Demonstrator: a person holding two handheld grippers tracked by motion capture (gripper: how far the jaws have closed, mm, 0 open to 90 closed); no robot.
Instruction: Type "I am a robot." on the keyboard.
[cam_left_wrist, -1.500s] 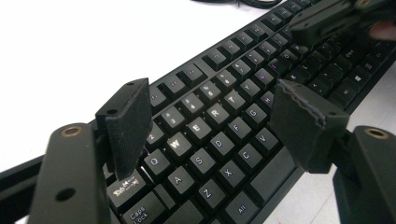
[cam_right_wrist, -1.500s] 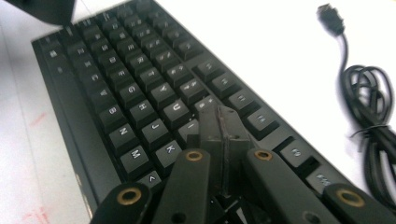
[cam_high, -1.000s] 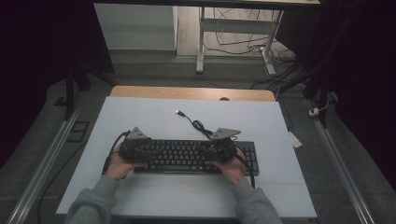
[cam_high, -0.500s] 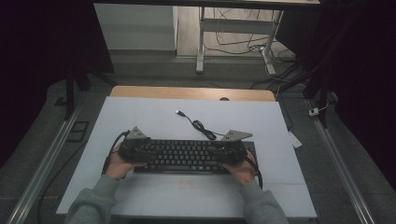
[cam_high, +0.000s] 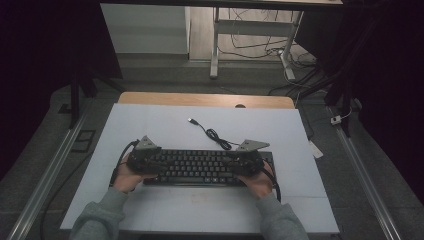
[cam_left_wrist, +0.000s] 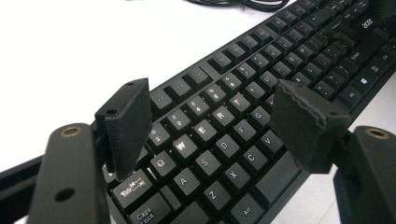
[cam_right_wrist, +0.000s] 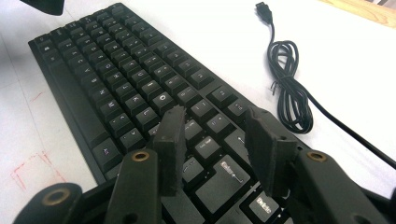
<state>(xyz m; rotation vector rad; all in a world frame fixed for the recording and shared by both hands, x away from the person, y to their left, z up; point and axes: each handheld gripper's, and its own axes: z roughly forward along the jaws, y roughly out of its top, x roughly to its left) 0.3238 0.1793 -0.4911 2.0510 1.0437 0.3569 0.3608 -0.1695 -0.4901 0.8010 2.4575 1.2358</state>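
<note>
A person sits at a white table (cam_high: 165, 125) and holds a tool in each hand. A black keyboard (cam_high: 200, 167) lies flat on the table, close to the person, with its long side running from left to right.

At the left end of the keyboard is the left gripper (cam_high: 145, 159). In the left gripper view (cam_left_wrist: 210, 128) its two black jaws stand wide apart over the letter keys (the Q, W, E and R keys show between them). The pads hang just above the keys. Nothing is pinched between them, so this tool holds nothing.

In the middle, behind the keyboard, a thin black cable (cam_high: 212, 134) lies on the table in a loose little bundle. Its plug (cam_high: 192, 120) points away from the person. In the right gripper view the cable (cam_right_wrist: 289, 88) lies just beside the far edge of the keyboard (cam_right_wrist: 116, 79).

At the right end of the keyboard is the right gripper (cam_high: 248, 161). In its own view (cam_right_wrist: 215, 135) the jaws stand about half open above the keys near the Enter and Delete keys. They have just been opening. Only keys lie under the gap, and the pads squeeze nothing.

Some faint red marks (cam_right_wrist: 32, 170) show on the table near the front edge of the keyboard.
</note>
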